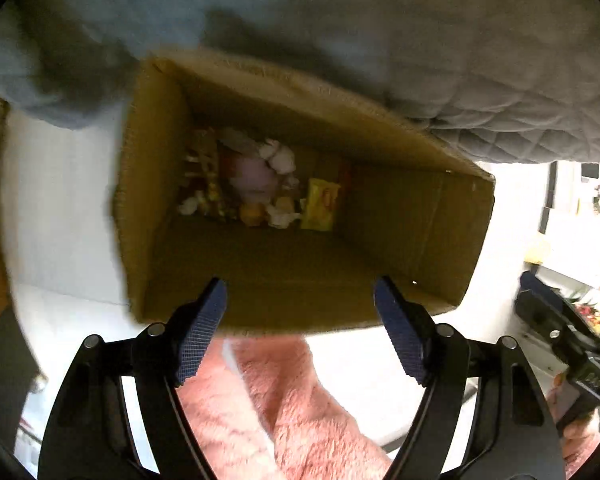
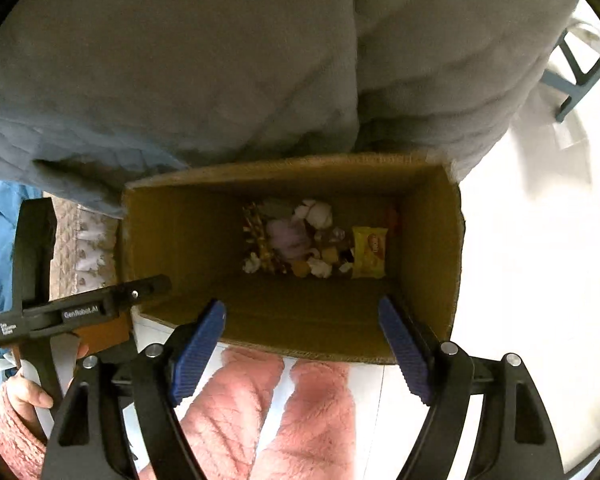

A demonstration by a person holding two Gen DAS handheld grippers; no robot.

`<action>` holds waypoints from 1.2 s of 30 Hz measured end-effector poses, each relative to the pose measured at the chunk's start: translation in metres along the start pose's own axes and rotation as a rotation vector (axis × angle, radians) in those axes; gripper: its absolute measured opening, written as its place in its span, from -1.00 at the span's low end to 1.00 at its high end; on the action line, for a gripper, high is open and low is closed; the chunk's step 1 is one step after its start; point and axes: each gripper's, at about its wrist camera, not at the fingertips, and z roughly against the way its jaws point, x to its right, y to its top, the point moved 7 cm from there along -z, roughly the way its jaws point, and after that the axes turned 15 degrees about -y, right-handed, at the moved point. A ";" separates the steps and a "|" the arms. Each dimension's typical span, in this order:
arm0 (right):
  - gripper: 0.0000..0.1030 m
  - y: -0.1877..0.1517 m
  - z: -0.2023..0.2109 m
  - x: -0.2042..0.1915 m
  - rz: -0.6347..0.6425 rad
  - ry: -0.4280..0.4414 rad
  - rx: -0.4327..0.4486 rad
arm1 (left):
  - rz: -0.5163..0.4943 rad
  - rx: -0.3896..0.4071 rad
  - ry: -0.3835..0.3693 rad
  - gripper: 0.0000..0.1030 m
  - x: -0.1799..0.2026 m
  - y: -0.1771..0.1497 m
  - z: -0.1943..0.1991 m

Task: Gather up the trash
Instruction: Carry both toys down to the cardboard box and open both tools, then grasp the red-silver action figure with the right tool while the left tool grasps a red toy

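An open cardboard box (image 1: 268, 272) stands on a white floor, seen from above in both wrist views. At its bottom lies trash: crumpled white tissues (image 1: 280, 156), a pale pink wad (image 1: 254, 178), a yellow snack wrapper (image 1: 320, 204) and a patterned yellow wrapper (image 1: 206, 176). My left gripper (image 1: 300, 292) hangs over the box's near wall, open, nothing between its blue pads (image 1: 204, 328). My right gripper (image 2: 302, 312) is also over the box (image 2: 284, 308), open and empty, above the same yellow wrapper (image 2: 370, 252) and tissues (image 2: 316, 212).
A grey quilted blanket (image 1: 380, 40) drapes over the far edge behind the box. The person's pink fluffy trouser legs (image 2: 268, 412) stand just in front of the box. A teal stool frame (image 2: 576, 76) is at the right. White floor (image 2: 520, 260) lies to the right.
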 end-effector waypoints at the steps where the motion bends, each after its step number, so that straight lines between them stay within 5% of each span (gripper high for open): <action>1: 0.52 0.002 0.015 -0.003 -0.001 0.010 0.014 | -0.012 0.022 0.009 0.45 0.008 -0.002 0.014; 5: 0.64 0.009 0.093 -0.025 0.018 0.064 0.096 | -0.097 0.128 0.082 0.48 0.045 -0.019 0.096; 11: 0.73 0.018 0.204 -0.057 0.078 0.109 0.250 | -0.250 0.390 0.199 0.61 0.111 -0.018 0.249; 14: 0.74 0.025 0.243 -0.070 0.093 0.117 0.320 | -0.322 0.577 0.288 0.77 0.129 0.008 0.320; 19: 0.74 0.032 0.273 -0.081 0.043 0.114 0.370 | -0.421 0.719 0.480 0.77 0.135 0.067 0.367; 23: 0.74 0.026 0.276 -0.087 -0.010 0.131 0.344 | -0.517 0.691 0.582 0.77 0.129 0.107 0.357; 27: 0.74 0.019 0.270 -0.094 0.001 0.108 0.340 | -0.520 0.626 0.485 0.74 0.116 0.128 0.342; 29: 0.74 0.019 0.268 -0.095 -0.005 0.102 0.335 | -0.520 0.616 0.469 0.32 0.110 0.133 0.341; 30: 0.74 0.019 0.266 -0.097 -0.010 0.102 0.331 | -0.511 0.592 0.445 -0.16 0.107 0.137 0.338; 31: 0.74 0.019 0.264 -0.098 -0.017 0.104 0.326 | -0.508 0.590 0.402 -0.41 0.107 0.135 0.341; 36: 0.74 0.029 0.265 -0.100 -0.009 0.085 0.338 | -0.477 0.559 0.338 -0.42 0.102 0.135 0.345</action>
